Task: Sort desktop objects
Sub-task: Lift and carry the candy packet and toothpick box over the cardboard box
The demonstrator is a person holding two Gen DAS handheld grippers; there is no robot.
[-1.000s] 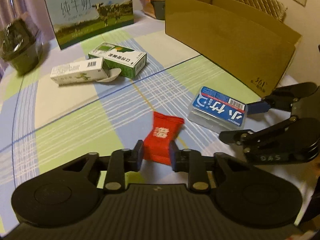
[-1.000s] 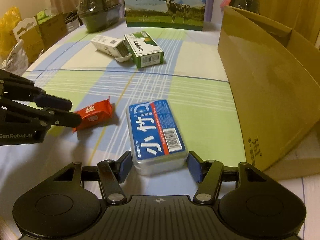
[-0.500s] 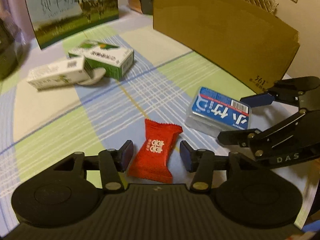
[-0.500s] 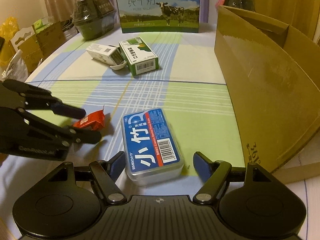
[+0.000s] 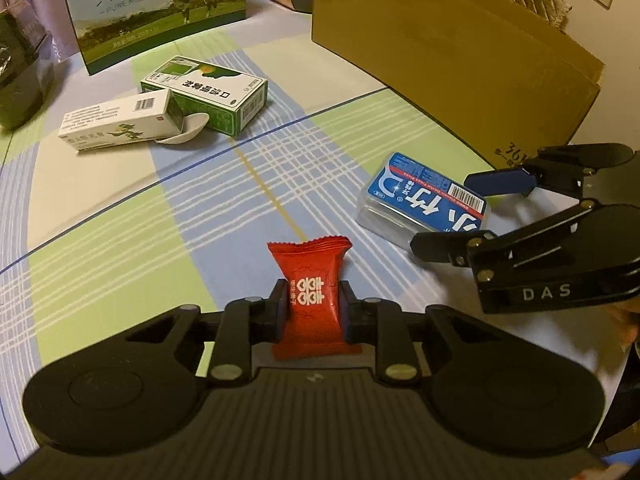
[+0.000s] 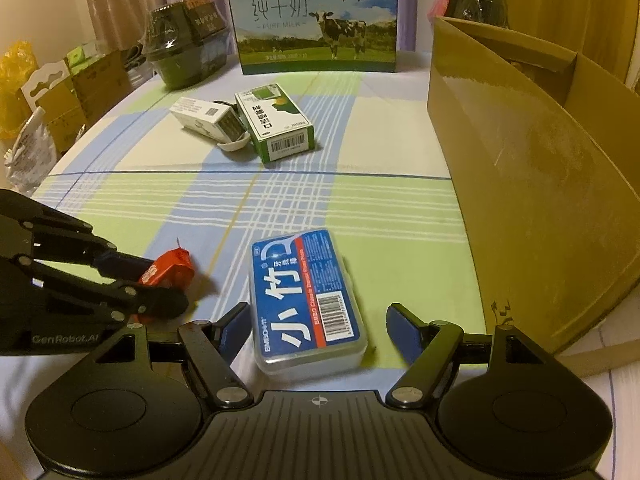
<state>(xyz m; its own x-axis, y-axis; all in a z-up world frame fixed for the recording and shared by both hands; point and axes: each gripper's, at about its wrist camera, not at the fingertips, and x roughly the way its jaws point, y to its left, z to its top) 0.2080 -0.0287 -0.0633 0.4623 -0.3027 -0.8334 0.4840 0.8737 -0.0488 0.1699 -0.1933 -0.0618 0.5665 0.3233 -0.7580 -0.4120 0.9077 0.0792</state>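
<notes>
- Since half a second ago, the left gripper [image 5: 312,304] has been closed on the red candy packet [image 5: 310,292], held near the desk's [image 5: 120,248] front edge.
- The right gripper [image 6: 318,328] is kept spread around the blue floss case [image 6: 304,292], which lies flat, untouched, beside the cardboard box [image 6: 540,208].

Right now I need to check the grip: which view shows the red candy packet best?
The left wrist view: the red candy packet faces the camera, pinched between the left gripper fingers. The right wrist view shows only one end of it, behind those fingers.
</notes>
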